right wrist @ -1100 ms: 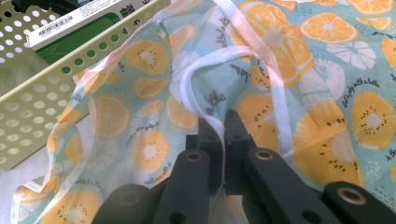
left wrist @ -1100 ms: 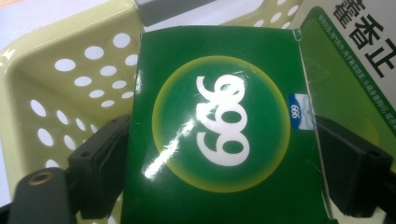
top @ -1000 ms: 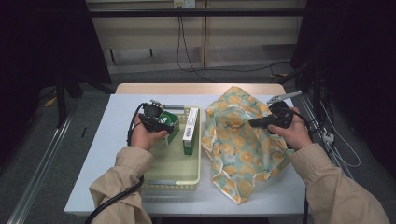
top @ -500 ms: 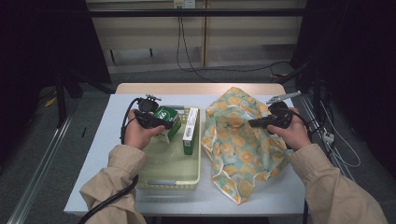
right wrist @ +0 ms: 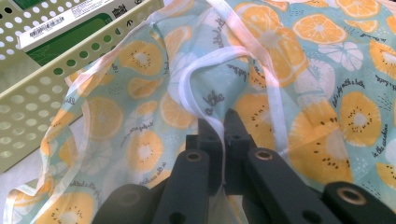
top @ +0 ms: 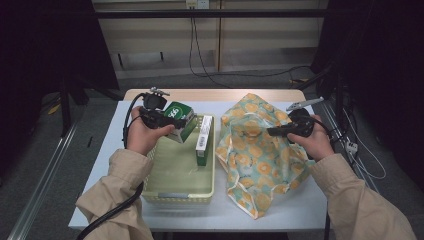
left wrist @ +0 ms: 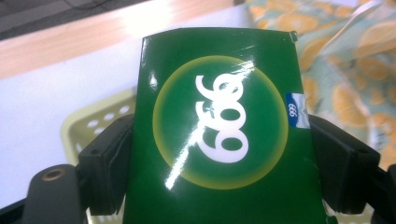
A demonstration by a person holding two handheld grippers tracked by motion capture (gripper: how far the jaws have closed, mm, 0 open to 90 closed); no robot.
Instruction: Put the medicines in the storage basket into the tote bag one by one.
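So the left gripper (top: pixel 167 120) has its jaws clamped on the sides of a glossy green cardboard box with a white "999" logo (left wrist: pixel 219 130), held up over the far left corner of the pale yellow perforated plastic basket (top: pixel 177 192) on the white table (top: pixel 280 212). The right gripper (right wrist: pixel 218 135) has its jaws pinched together on the white trim of an orange-slice print fabric bag (top: pixel 255 155), which lies just beside the basket. Biggest worry, imo: that box is slick and only gripped by its edges, so a tilt could let it slide out and land on the long green-and-white box (top: pixel 202 140) leaning inside the basket. Also the thin trim could slip free if pulled hard.
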